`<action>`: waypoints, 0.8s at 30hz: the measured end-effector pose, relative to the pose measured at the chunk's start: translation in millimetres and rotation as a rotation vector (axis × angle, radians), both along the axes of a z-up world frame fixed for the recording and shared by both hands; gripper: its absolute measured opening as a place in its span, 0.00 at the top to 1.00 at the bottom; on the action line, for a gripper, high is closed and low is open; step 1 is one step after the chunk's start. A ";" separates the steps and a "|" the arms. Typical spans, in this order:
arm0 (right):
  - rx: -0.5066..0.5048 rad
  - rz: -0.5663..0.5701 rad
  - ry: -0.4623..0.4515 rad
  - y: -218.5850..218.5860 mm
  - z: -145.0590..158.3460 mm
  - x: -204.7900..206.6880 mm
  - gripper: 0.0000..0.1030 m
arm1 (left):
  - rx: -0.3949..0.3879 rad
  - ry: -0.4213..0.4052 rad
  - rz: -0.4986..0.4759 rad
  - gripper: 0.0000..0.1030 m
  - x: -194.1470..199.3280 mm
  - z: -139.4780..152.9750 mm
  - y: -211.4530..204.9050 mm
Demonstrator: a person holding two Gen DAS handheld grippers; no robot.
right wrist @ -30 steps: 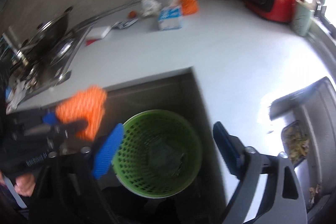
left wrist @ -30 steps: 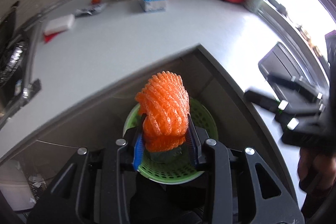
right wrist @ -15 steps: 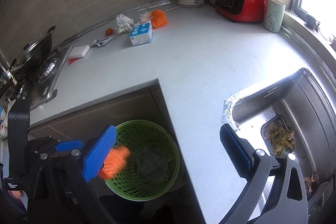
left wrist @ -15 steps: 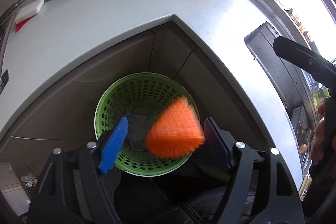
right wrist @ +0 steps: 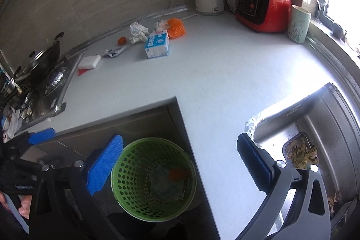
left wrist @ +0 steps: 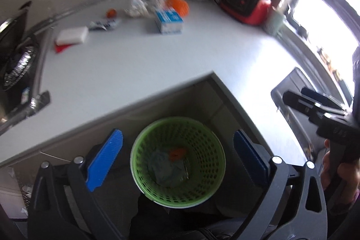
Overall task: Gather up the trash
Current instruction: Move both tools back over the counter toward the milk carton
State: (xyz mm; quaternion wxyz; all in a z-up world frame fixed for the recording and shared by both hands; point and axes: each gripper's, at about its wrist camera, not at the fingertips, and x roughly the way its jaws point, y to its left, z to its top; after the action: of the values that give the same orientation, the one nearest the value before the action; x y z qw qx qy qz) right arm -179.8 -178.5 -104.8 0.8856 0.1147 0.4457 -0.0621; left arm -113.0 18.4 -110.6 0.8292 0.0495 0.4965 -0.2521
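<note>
In green bin (left wrist: pixel 178 163): orange foam net (left wrist: pixel 177 153), grey scrap | left gripper (left wrist: pixel 177 159) wide, empty | right gripper (right wrist: pixel 180 163) wide

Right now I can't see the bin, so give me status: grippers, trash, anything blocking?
Left gripper open, empty. Right gripper open, empty. Orange foam net down in green basket. More trash on counter; nothing blocking.

I can make out very little lettering. The blue-and-white carton (right wrist: pixel 157 45) near the back edge of the worktop (right wrist: pixel 213 73) carries print too small for me to read, and the marking on the red appliance's (right wrist: pixel 262 8) black panel is likewise illegible.
</note>
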 end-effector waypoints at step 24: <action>-0.037 0.097 -0.012 45.1 3.2 142.2 0.02 | -0.019 -0.089 0.290 0.07 136.0 22.1 89.3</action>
State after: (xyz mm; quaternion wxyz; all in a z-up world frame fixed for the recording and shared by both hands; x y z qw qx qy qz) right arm -37.6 -133.4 -101.6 0.8921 0.0767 0.4444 -0.0269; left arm 23.1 107.7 -88.5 0.8786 -0.0194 0.4586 -0.1319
